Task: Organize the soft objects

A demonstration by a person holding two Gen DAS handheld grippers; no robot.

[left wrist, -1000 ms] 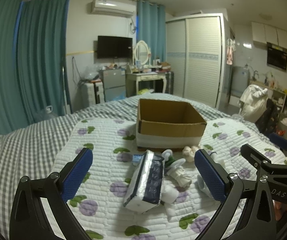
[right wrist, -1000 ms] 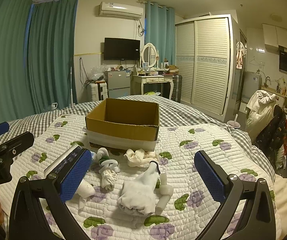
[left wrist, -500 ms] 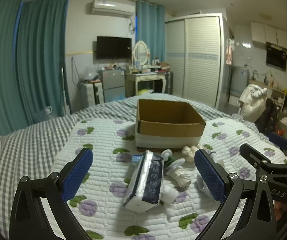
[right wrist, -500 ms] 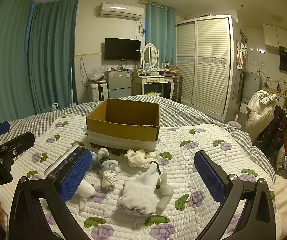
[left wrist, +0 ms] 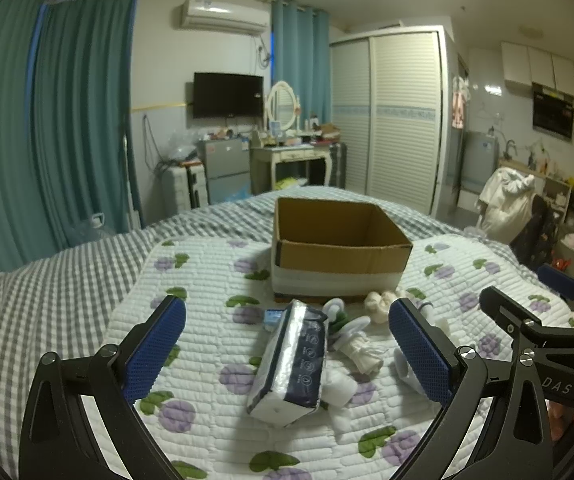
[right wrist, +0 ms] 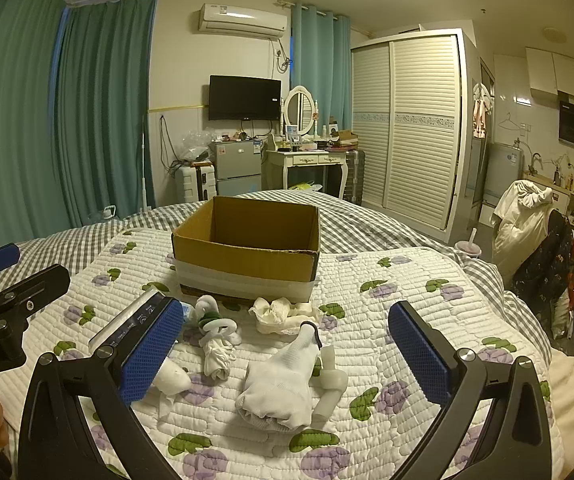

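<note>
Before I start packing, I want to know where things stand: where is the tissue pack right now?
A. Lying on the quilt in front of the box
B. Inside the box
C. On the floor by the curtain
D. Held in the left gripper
A: the tissue pack lies on the quilt, on the near side of the box; the open left gripper holds nothing.

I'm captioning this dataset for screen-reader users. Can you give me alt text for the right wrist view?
The open right gripper hovers over a white sock on a floral quilt, with other small white items lying nearby. An open cardboard box sits just beyond them on the bed, and the left gripper shows at the left edge.
</note>
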